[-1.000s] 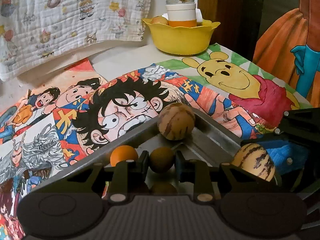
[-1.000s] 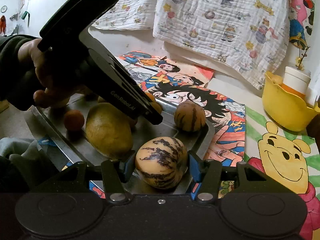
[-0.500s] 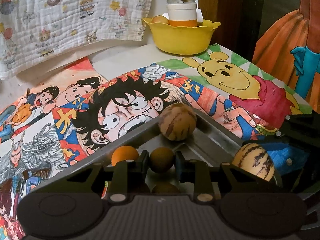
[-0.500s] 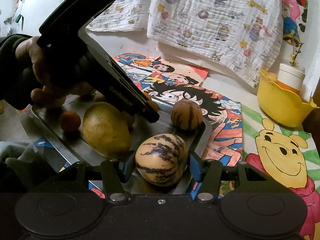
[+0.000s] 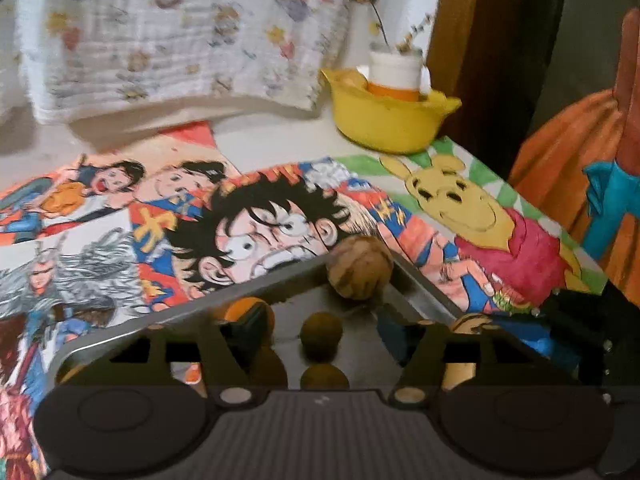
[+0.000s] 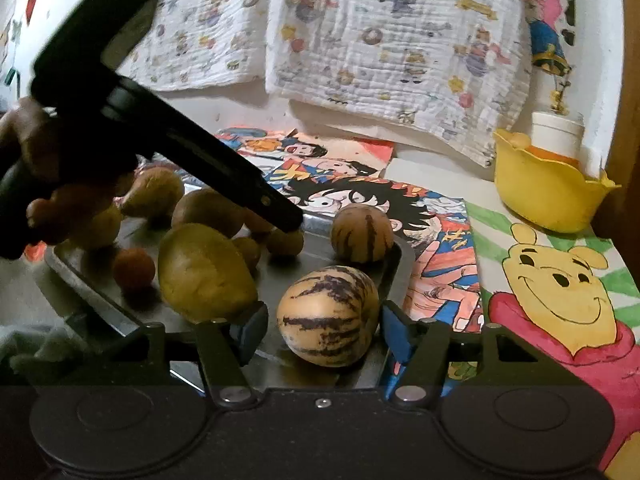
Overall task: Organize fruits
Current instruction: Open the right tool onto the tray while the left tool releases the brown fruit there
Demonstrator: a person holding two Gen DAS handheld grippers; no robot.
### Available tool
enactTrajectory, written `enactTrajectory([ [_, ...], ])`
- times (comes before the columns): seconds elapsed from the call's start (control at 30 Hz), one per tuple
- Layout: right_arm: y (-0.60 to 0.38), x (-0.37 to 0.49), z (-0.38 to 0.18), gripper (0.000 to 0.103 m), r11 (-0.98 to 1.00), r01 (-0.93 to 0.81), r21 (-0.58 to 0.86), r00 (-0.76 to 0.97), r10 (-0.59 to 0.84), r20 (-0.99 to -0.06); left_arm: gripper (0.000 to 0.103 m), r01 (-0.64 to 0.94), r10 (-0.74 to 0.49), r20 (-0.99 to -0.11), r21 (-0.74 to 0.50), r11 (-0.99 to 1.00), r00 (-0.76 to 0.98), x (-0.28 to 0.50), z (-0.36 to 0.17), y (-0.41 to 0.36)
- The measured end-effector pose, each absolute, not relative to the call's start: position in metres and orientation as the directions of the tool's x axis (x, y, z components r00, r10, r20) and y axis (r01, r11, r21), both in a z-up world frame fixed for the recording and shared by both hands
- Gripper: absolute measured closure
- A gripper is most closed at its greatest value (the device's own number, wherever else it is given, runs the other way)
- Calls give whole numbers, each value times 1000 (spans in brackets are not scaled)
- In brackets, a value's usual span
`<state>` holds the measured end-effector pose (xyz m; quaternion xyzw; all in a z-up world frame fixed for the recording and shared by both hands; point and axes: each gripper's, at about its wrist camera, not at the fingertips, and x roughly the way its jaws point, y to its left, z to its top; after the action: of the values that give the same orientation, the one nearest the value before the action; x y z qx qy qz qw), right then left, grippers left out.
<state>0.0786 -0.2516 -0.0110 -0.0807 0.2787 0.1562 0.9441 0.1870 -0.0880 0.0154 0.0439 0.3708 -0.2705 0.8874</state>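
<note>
— what's behind all that on the surface (image 6: 424, 168)?
— cartoon drawings: a yellow bear poster (image 6: 560, 296) and an anime poster (image 5: 256, 232) just beside it.
— and further back?
— a printed white cloth (image 6: 392, 44) hanging down, and a yellow bowl (image 6: 544, 196) holding a white-and-orange cup (image 6: 558, 136) with a dried sprig.

Black tongs (image 6: 322, 330) with blue pads (image 6: 394, 330), silver screws, ribbed housing; the hand (image 6: 60, 184) perhaps bare-skinned, dark-sleeved.
</note>
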Motion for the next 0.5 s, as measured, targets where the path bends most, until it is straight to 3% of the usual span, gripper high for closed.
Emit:
enactTrajectory([
  [0.03, -252, 78, -11, 32, 942, -330, -59, 800, 246, -547, 17, 499, -442, -670, -121, 858, 597, 183, 18, -85],
  [0.07, -253, 77, -11, 29, 946, -321, -49, 803, 245, -543, 14, 480, -431, -655, -117, 869, 621, 178, 21, -81],
  [0.5, -254, 52, -1, 11, 978, -206, 30, 888, 200, -415, 1, 316, -351, -569, -163, 935, 744, 135, 30, -37],
])
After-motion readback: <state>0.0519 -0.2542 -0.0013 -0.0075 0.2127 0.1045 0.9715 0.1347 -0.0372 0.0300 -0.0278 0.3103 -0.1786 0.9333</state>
